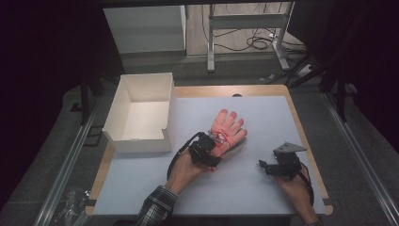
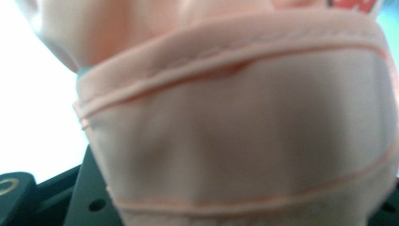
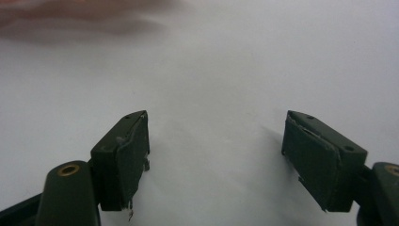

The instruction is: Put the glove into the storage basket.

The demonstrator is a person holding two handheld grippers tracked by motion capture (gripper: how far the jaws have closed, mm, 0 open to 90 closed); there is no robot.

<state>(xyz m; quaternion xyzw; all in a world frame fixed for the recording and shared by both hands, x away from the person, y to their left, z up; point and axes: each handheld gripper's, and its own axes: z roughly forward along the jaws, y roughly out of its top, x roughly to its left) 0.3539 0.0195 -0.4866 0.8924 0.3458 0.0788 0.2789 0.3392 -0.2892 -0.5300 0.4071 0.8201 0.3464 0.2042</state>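
High view: a pink glove (image 1: 227,130) is seen lying on the white mat (image 1: 263,113) of the table (image 1: 226,90), fingers spread and pointed away from the person. Its cuff end is met by the left gripper (image 1: 212,149), held in the left hand (image 1: 182,170). In the left gripper view the glove's hemmed cuff (image 2: 244,141) is pressed close against the camera, blurred, and the jaws are covered; whether they are closed on the fabric cannot be told. The right gripper (image 1: 264,165) is held low over bare mat, well apart from the glove, and in the right gripper view (image 3: 216,155) its jaws are spread wide with nothing between them. A white box (image 1: 141,112) stands at the mat's left edge.
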